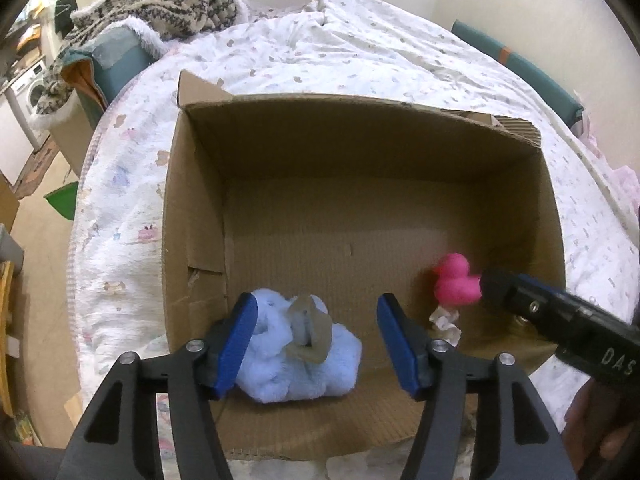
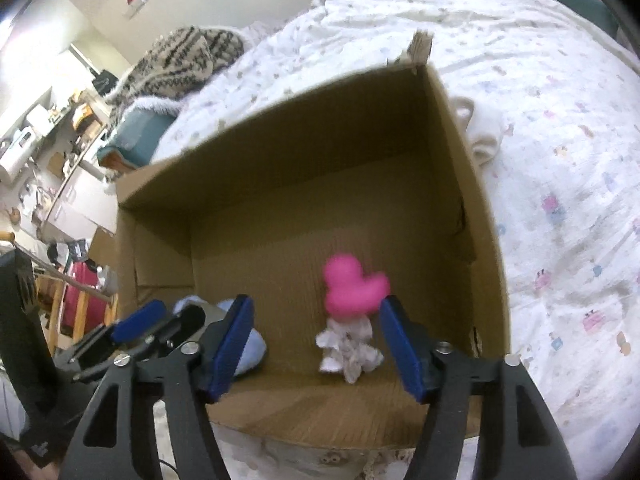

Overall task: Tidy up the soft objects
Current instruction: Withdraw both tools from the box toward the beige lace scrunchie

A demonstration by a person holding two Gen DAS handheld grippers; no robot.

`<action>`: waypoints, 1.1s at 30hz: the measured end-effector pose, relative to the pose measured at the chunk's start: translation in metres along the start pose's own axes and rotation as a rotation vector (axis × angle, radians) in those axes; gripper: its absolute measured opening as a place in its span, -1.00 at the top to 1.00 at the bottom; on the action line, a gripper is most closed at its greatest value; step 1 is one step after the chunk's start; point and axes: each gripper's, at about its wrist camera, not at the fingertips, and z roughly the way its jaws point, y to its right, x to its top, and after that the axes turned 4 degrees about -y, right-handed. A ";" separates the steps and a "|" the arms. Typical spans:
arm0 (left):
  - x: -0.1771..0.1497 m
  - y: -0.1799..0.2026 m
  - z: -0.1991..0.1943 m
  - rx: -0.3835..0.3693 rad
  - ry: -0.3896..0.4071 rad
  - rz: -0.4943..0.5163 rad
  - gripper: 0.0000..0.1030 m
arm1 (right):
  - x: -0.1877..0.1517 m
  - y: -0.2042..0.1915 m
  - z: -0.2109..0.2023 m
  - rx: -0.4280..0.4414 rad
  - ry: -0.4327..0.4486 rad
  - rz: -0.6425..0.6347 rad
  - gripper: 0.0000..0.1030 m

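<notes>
Inside the corrugated cardboard box, a fluffy blue plush and pink duck lie between spread fingers

A brown box holds a pale blue plush, a pink duck and a white crumpled cloth. The bed cover is white with small pastel prints. Upper left, a blanket is beige with black stripes. Tool pads are blue.

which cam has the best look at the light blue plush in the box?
Left wrist. The light blue plush lies whole on the cardboard box floor between the open left gripper fingers, its grey loop visible. In the right wrist view only slivers of it show behind a right gripper finger.
</notes>
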 end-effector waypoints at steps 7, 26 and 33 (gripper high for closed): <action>0.000 0.003 -0.014 0.019 0.040 0.021 -0.15 | 0.001 0.002 -0.009 -0.013 0.020 0.008 -0.42; -0.031 -0.031 -0.058 0.012 0.069 -0.051 -0.15 | -0.033 0.002 -0.052 -0.056 0.040 -0.012 -0.42; -0.051 -0.033 -0.067 0.038 0.044 -0.070 -0.15 | -0.050 0.009 -0.062 -0.068 0.030 0.022 -0.42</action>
